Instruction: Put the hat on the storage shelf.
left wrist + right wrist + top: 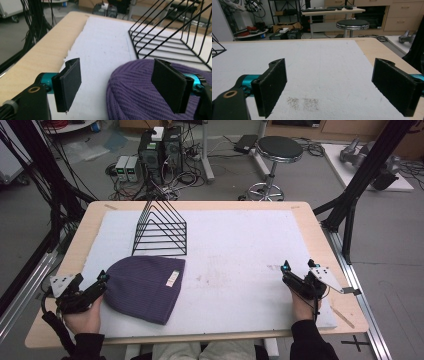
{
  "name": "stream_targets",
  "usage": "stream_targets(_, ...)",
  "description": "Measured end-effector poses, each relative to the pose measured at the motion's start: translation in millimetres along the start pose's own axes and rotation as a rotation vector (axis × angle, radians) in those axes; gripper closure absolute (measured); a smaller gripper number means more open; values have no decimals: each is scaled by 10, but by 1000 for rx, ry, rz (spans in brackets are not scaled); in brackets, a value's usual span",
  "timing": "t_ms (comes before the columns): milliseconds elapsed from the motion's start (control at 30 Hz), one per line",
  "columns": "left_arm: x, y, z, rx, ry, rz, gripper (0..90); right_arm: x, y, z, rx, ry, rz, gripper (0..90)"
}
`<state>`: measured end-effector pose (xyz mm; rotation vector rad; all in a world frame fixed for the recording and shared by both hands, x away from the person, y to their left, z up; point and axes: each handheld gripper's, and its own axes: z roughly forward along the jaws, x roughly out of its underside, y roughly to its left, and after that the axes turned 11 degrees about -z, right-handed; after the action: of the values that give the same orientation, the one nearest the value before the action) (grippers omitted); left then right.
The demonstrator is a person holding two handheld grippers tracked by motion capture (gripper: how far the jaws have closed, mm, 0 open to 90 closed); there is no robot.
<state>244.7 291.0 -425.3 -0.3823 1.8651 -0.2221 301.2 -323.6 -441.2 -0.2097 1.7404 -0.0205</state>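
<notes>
A purple knit beanie (145, 289) with a small white label lies flat on the white mat (235, 245) at the front left. My left gripper (102, 279) is open just left of the beanie's crown, and in the left gripper view the beanie (140, 92) lies under and past the right pad (168, 83). My right gripper (285, 270) is open over bare mat at the front right, holding nothing; its pads (272, 85) stand wide apart above a faint dark smudge (303, 103).
A black wire rack (161, 229) of triangular dividers stands behind the beanie on the mat; its wires (170, 37) are close ahead in the left gripper view. A round stool (278, 150), computers and cables sit on the floor beyond the table's far edge.
</notes>
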Motion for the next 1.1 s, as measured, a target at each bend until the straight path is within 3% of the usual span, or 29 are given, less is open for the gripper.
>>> stream_targets(367,16,-53,50,16,119,-22,237,1,9,7,-7,7,0,119)
stream_targets(700,22,-71,105,2,271,-68,210,-1,21,4,-11,10,0,119)
stream_targets(867,39,-64,123,17,290,-97,211,2,18,14,-12,9,-8,119)
stream_targets(1100,81,-43,141,4,329,-132,210,1,19,12,-11,10,-7,119)
